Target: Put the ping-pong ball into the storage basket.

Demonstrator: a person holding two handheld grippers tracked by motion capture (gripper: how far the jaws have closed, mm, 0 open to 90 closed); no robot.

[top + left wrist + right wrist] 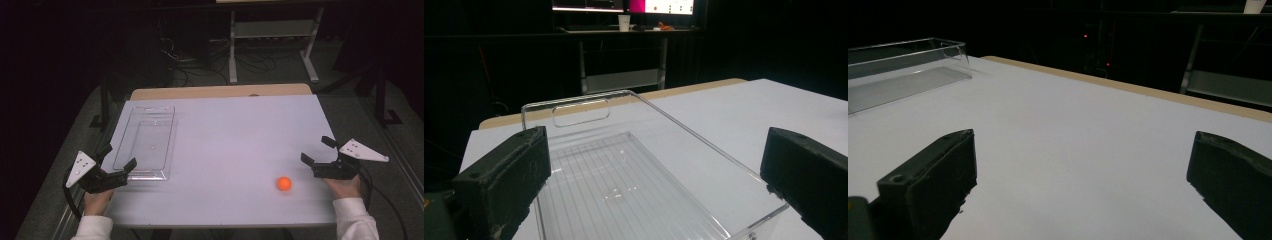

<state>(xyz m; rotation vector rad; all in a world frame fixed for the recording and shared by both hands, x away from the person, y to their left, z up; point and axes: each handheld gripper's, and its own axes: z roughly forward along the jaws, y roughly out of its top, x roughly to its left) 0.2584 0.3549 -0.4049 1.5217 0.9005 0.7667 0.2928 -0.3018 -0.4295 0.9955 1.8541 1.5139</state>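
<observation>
High view has the orange ball point(284, 183) — right tongs point(316, 152) beside it.

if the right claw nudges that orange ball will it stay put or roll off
The orange ball looks round and smooth and sits loose on the flat white table, so a nudge would probably send it rolling. Nothing stands beside it to stop it, and the table's near edge is close. It is small, so likely light; the open right claw may squeeze it out sideways unless it closes centred.
</observation>
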